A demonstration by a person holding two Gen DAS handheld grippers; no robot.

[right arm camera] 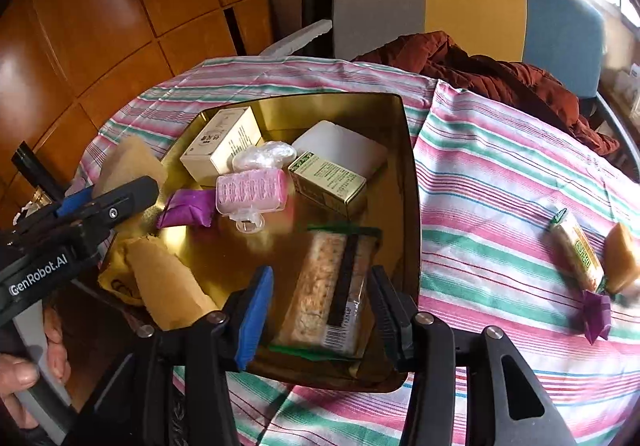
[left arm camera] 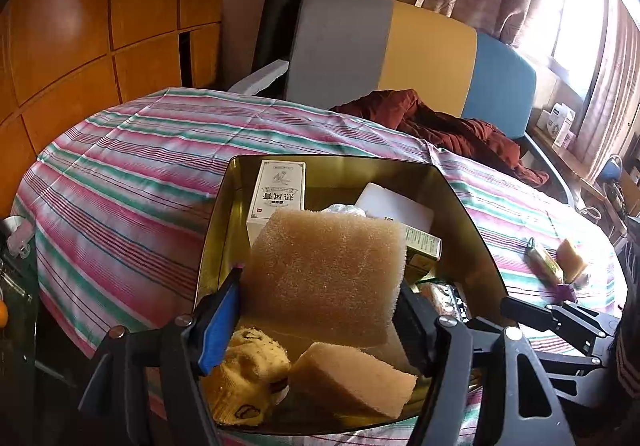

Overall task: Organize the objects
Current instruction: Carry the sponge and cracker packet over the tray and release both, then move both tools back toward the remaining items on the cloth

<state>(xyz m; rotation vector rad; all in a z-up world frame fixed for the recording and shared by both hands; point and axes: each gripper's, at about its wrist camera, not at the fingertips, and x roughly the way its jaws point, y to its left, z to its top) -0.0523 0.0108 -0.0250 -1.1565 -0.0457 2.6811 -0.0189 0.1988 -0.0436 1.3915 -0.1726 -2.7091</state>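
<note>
A gold tray point(left arm camera: 460, 206) point(right arm camera: 412, 206) sits on the striped tablecloth. My left gripper point(left arm camera: 320, 280) is shut on a large tan sponge point(left arm camera: 324, 270), tilted above the tray's near left part; both pads touch its sides. The right wrist view shows this gripper point(right arm camera: 104, 198) at the left with the sponge point(right arm camera: 128, 162) in it. My right gripper point(right arm camera: 320, 274) stands open around a wrapped cracker packet point(right arm camera: 328, 286) lying on the tray floor, with a gap beside the blue pad. A smaller sponge point(left arm camera: 352, 378) and a yellow sock point(left arm camera: 248, 374) lie under the left gripper.
The tray also holds a white box point(right arm camera: 220, 144), a green box point(right arm camera: 328, 176), a pink hair roller point(right arm camera: 252, 190) and a purple packet point(right arm camera: 186, 208). On the cloth to the right lie a snack bar point(right arm camera: 576, 254), a small sponge point(right arm camera: 620, 258) and a purple wrapper point(right arm camera: 596, 316). A red jacket point(right arm camera: 500, 78) lies behind.
</note>
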